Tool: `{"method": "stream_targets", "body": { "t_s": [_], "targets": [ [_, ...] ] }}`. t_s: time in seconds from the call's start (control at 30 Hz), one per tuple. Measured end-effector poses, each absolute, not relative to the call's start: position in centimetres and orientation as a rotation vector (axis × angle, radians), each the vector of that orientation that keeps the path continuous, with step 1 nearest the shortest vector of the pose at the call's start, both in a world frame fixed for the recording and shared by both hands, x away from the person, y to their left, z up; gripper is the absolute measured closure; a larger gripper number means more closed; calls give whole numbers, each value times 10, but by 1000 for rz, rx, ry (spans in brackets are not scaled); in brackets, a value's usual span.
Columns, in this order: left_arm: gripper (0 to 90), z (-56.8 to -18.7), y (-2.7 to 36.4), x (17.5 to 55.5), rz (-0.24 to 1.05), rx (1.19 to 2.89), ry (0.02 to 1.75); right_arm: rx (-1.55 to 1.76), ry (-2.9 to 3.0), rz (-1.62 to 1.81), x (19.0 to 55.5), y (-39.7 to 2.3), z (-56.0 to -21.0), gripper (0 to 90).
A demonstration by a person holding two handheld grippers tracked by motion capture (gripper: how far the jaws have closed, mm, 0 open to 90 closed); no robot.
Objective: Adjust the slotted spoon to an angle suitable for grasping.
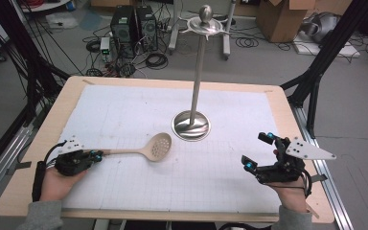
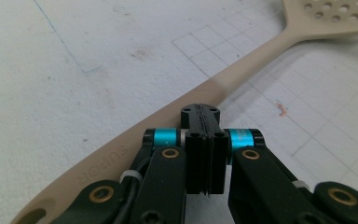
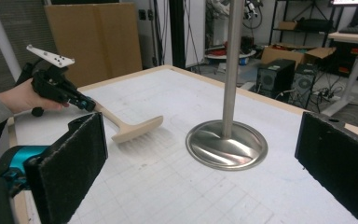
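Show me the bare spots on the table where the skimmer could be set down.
Bare mat lies between the skimmer and the right gripper, in front of the stand. The far left of the mat, left of the stand's pole, is also free, as is the strip right of the base. It is crowded only at the near left, where the left gripper holds the handle.
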State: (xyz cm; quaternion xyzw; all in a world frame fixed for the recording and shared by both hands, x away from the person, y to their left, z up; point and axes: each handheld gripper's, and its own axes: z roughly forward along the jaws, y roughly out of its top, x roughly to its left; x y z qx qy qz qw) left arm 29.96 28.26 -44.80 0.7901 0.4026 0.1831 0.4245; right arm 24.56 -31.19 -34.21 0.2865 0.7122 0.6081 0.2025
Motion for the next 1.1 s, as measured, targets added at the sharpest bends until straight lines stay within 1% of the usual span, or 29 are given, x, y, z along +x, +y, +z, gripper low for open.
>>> {"method": "stream_targets", "body": {
  "t_s": [0.2,0.67,0.73,0.87,1.0,1.1],
  "targets": [
    [889,-448,282,307,462,1963,1038,811,1990,1676,241,-315,-344,11],
    [893,-448,280,324,489,1989,1018,839,1992,1659,233,-321,-347,11],
    [894,-449,281,325,469,1978,1032,835,1996,1653,232,-320,-347,11],
    [894,-448,282,326,474,1968,1048,832,1989,1653,230,-320,-347,11],
    [895,-445,278,323,489,1947,1005,830,1983,1653,231,-321,-347,11],
    [895,-442,266,324,497,1974,981,829,1983,1656,232,-322,-347,11]
  ]
}}
